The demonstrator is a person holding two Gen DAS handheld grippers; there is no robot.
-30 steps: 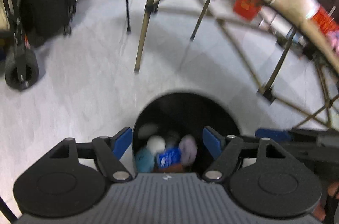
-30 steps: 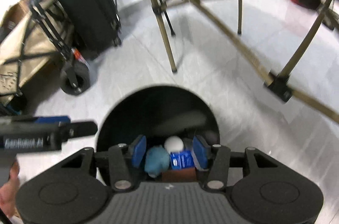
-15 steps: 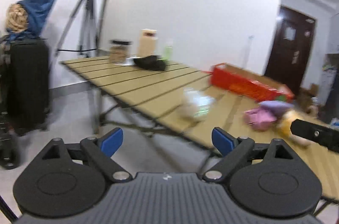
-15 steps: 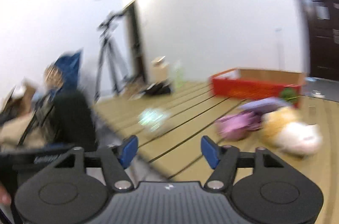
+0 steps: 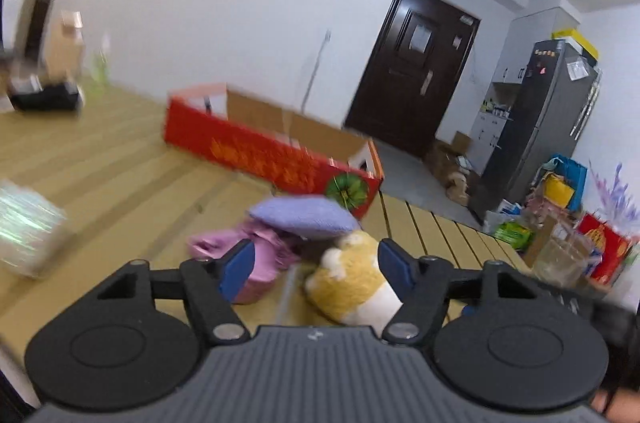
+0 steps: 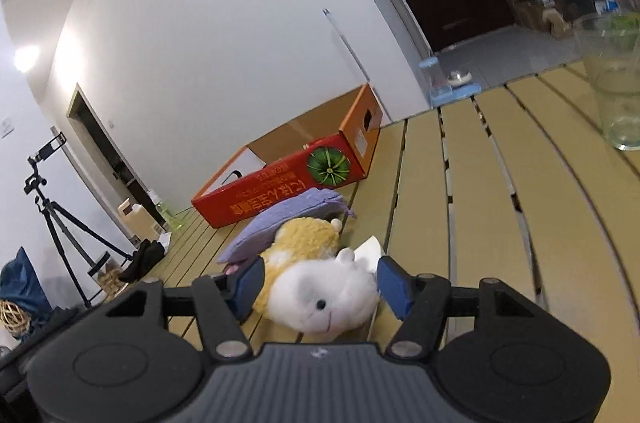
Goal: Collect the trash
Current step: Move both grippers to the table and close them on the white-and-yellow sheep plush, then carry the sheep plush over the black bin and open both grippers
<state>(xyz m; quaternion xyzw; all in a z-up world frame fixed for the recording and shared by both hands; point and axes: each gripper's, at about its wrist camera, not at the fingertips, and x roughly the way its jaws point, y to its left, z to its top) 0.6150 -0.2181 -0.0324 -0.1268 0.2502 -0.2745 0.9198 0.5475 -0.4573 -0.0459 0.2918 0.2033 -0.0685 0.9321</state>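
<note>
Both jaws closing: left gripper (image 5: pixel 313 265), right gripper (image 6: pixel 318 281) framing fluffy plush toy (image 6: pixel 320 293); ungripped; slatted table (image 6: pixel 500 191).

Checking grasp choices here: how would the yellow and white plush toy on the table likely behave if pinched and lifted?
The plush toy looks soft and stuffed, so it would probably squash and sag. Its fuzzy surface suggests little slipping. It lies slumped, unlikely to roll.
</note>
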